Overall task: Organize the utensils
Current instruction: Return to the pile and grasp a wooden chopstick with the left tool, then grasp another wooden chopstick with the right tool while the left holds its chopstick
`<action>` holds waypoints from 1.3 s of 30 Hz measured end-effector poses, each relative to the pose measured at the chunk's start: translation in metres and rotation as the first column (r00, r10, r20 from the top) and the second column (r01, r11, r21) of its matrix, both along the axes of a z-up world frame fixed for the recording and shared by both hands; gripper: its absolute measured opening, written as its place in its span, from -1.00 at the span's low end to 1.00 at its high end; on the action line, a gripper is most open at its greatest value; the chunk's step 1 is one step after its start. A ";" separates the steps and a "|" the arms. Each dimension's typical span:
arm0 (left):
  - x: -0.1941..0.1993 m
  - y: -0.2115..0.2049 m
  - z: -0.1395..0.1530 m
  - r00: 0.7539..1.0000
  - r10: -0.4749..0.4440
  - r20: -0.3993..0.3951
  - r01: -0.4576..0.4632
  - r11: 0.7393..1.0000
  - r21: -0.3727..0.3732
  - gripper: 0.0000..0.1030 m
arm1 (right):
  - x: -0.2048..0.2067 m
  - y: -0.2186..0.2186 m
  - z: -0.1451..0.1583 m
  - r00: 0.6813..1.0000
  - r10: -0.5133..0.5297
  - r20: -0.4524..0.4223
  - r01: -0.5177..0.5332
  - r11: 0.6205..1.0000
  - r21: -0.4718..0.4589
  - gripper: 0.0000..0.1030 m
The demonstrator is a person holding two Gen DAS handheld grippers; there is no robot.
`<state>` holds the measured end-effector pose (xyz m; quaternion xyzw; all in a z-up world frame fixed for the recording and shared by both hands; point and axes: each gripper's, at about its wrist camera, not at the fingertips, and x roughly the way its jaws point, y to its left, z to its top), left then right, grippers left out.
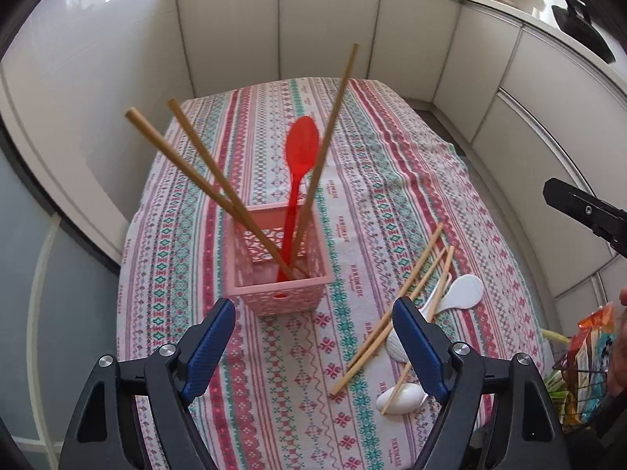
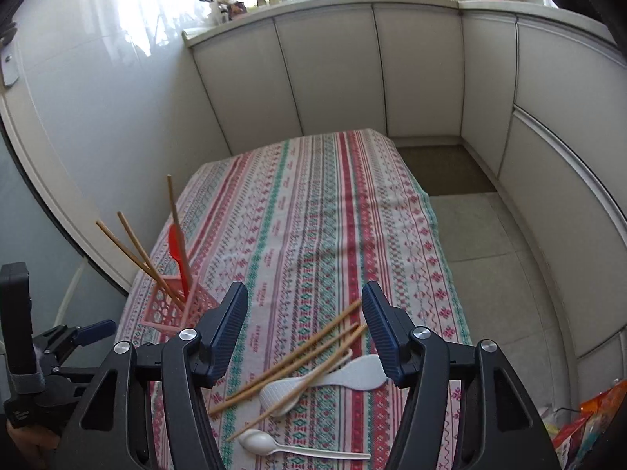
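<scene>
A pink lattice basket (image 1: 280, 278) stands on the patterned tablecloth (image 1: 274, 352) and holds three wooden chopsticks (image 1: 203, 172) and a red plastic spoon (image 1: 299, 149), all upright and leaning. My left gripper (image 1: 313, 346) is open and empty just in front of the basket. To its right lie three loose chopsticks (image 1: 392, 313) over white rice paddles (image 1: 462, 293) and a white spoon (image 1: 399, 397). In the right wrist view my right gripper (image 2: 305, 337) is open and empty above that pile: chopsticks (image 2: 298, 360), paddles (image 2: 352, 372), spoon (image 2: 270, 444). The basket (image 2: 176, 309) stands at the left.
White cabinets (image 2: 333, 70) wrap round the table's far end and right side. Tiled floor (image 2: 490, 254) lies to the right. Snack packets (image 1: 588, 356) sit by the table's near right corner. The left gripper's body (image 2: 47, 344) shows at the left of the right wrist view.
</scene>
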<state>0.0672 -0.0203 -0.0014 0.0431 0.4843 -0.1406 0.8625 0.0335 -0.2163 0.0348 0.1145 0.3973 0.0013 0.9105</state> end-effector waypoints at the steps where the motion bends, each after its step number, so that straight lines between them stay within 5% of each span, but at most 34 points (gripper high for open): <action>1: 0.000 -0.006 -0.001 1.000 -0.015 -0.004 0.015 1.000 0.007 0.62 | -0.001 -0.006 -0.003 1.000 -0.009 -0.023 0.009 1.000 0.004 0.27; 10: 0.010 -0.070 -0.014 0.984 -0.167 -0.069 0.171 0.983 0.066 0.61 | 0.008 -0.060 -0.053 0.956 -0.101 -0.275 0.123 0.990 0.065 0.28; 15: 0.029 -0.114 -0.030 0.967 -0.230 -0.111 0.243 0.963 0.118 0.23 | 0.014 -0.085 -0.082 0.919 -0.127 -0.373 0.178 0.978 0.106 0.28; 22: 0.077 -0.163 -0.078 0.937 -0.284 -0.201 0.312 0.942 0.125 -0.45 | 0.024 -0.107 -0.108 0.882 -0.150 -0.447 0.220 0.970 0.108 0.27; 32: 0.115 -0.191 -0.119 0.919 -0.309 -0.246 0.333 0.941 0.063 -0.57 | 0.032 -0.119 -0.126 0.856 -0.147 -0.496 0.229 0.968 0.107 0.27; 36: 0.117 -0.201 -0.124 0.920 -0.316 -0.233 0.346 0.933 0.102 -0.60 | 0.034 -0.116 -0.130 0.852 -0.142 -0.504 0.223 0.969 0.104 0.27; 39: 0.116 -0.203 -0.124 0.926 -0.308 -0.220 0.344 0.927 0.149 -0.81 | 0.035 -0.113 -0.132 0.852 -0.135 -0.507 0.215 0.971 0.103 0.27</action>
